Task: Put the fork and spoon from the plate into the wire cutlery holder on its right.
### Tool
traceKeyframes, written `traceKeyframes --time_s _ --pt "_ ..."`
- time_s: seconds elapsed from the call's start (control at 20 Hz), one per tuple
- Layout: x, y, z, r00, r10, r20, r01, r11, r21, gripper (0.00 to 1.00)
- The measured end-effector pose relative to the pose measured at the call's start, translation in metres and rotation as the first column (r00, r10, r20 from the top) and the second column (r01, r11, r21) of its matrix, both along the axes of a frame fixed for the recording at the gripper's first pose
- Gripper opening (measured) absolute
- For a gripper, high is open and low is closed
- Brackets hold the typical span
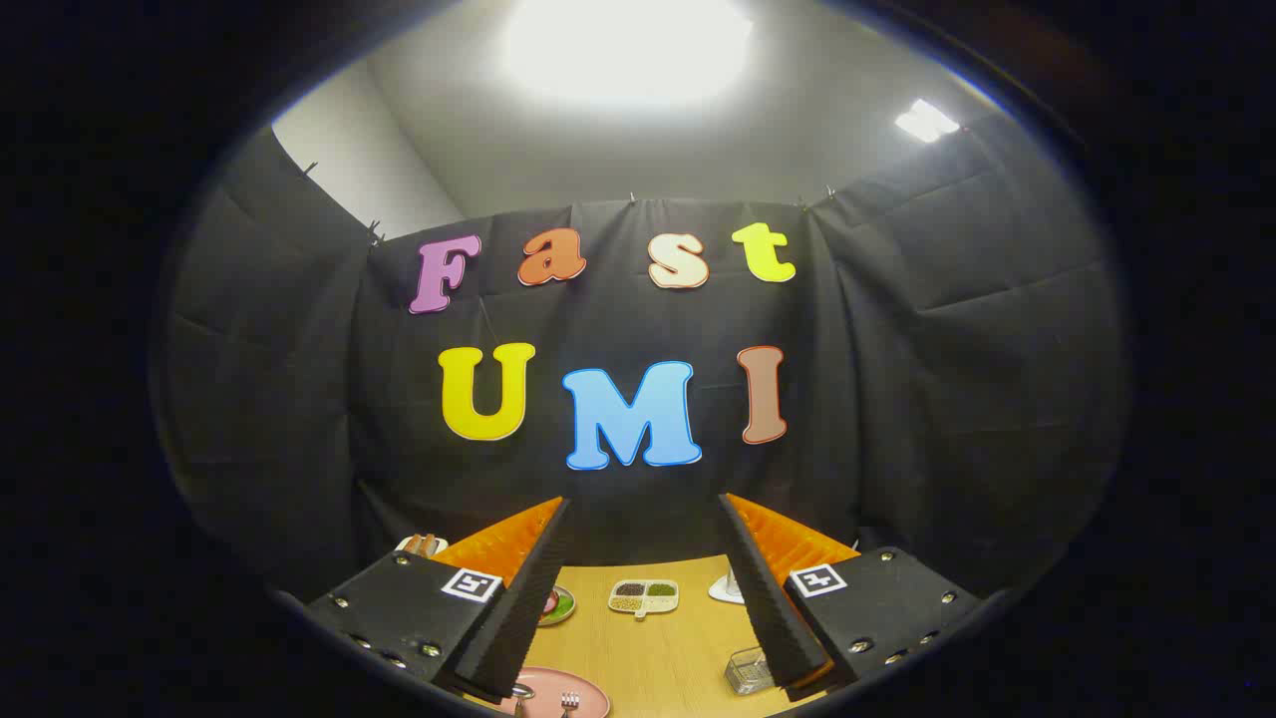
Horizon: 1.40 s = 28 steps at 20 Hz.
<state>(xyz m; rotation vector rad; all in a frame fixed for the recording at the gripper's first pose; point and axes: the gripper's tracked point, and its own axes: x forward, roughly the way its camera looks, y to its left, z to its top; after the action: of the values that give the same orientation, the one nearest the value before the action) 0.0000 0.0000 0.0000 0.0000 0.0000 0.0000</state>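
Two utensils, a fork [569,703] and a spoon [521,692], lie on a pink plate [588,690] below and between the fingers, nearer the left one. Gripper [645,514] spread wide, holding nothing. Wire holder [748,670] sits just beside the right finger. Wooden table [658,653] carries a divided dish [644,596] of grains ahead between the fingers. Black cloth walls, bright ceiling lamp [628,45]. Square markers on both fingers; no other legible labels.

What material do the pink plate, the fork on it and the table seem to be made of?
Gripper: open, held above the table.
Plate: probably glazed ceramic or melamine; smooth pink, slight sheen.
Fork: likely metal; silvery, bright glints.
Table: wood or wood-look laminate; pale, fine grain, matte.
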Motion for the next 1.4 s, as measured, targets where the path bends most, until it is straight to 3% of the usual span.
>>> traceKeyframes --time_s 0.65,1.0,1.2,1.4 --pt "0.007 0.006 -0.014 0.998 0.063 -0.028 -0.063 0.998 -0.016 0.90" --pt "0.005 0.019 -0.051 0.990 0.095 -0.108 -0.097 0.995 -0.011 0.90" --pt "0.004 0.050 -0.111 0.951 0.182 -0.249 -0.194 0.981 -0.025 0.90" --pt "0.000 0.084 -0.176 0.878 0.269 -0.396 -0.299 0.954 -0.015 0.88"
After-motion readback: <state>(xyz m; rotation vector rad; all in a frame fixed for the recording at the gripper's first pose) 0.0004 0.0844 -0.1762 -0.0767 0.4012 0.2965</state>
